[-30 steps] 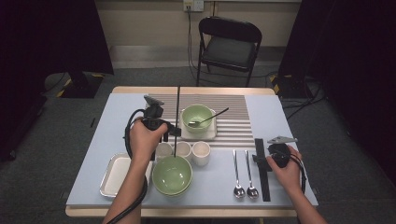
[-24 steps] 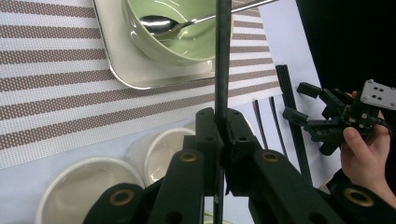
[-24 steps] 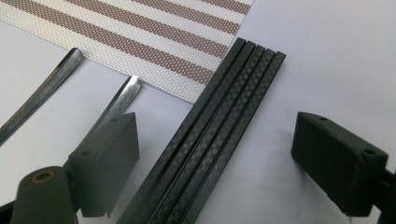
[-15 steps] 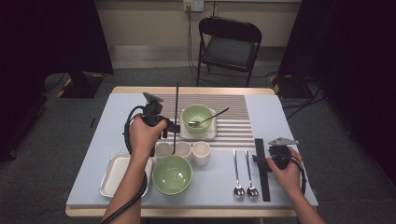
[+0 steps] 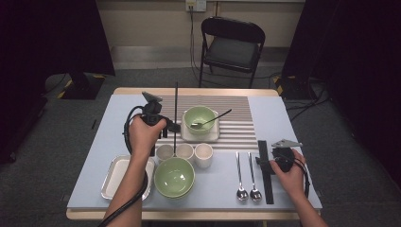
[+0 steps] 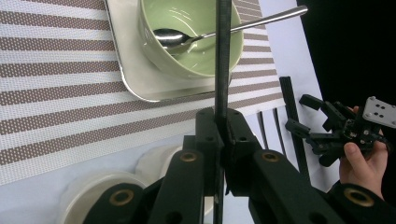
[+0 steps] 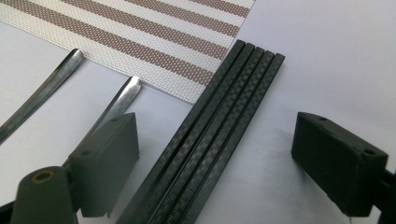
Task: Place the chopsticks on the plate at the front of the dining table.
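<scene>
My left gripper [image 5: 171, 126] is shut on a long thin black stick [image 5: 176, 101], held nearly upright above the left edge of the striped placemat [image 5: 236, 127]. In the left gripper view the stick [image 6: 222, 56] rises from between the closed jaws [image 6: 222, 128], crossing in front of a green bowl [image 6: 196, 51] with a spoon [image 6: 243, 25] in it. My right gripper [image 5: 263, 161] stands open at the table's right, its jaws on either side of a flat bundle of several black sticks [image 7: 219, 126] lying on the table, pads [image 7: 109, 149] apart from them.
The bowl with the spoon [image 5: 198, 117] sits on a white square plate [image 5: 187, 135]. Three small white cups [image 5: 184, 151], a second green bowl [image 5: 174, 176] and a metal tray [image 5: 113, 179] stand at the front left. Two spoons [image 5: 247, 177] lie left of the stick bundle [image 5: 266, 182]. A folding chair [image 5: 231, 47] stands behind the table.
My left hand with the stick has drifted slightly to the left and away. The right gripper has stayed where it was.
</scene>
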The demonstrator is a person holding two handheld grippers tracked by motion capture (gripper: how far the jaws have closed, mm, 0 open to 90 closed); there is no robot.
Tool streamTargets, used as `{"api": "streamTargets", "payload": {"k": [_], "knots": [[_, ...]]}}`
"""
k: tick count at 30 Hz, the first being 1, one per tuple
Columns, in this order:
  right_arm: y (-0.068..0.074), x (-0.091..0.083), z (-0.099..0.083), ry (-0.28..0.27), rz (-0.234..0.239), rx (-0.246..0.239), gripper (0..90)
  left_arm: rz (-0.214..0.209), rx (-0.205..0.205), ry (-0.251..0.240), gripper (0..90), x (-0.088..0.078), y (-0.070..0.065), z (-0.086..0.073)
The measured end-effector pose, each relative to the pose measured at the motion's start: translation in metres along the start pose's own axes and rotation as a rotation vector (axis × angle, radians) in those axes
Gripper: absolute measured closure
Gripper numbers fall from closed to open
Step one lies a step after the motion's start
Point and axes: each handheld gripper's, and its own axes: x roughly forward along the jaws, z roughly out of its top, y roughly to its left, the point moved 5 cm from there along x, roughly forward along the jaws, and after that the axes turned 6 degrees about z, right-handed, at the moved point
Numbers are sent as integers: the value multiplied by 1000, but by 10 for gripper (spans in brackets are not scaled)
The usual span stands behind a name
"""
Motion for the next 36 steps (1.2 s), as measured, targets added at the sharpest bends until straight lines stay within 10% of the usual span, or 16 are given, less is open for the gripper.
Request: {"api": "streamTargets", "payload": {"k": [36], "knots": [[0, 0, 0, -5, 2, 1, 141, -6, -30, -3, 862, 14, 12, 27]]}}
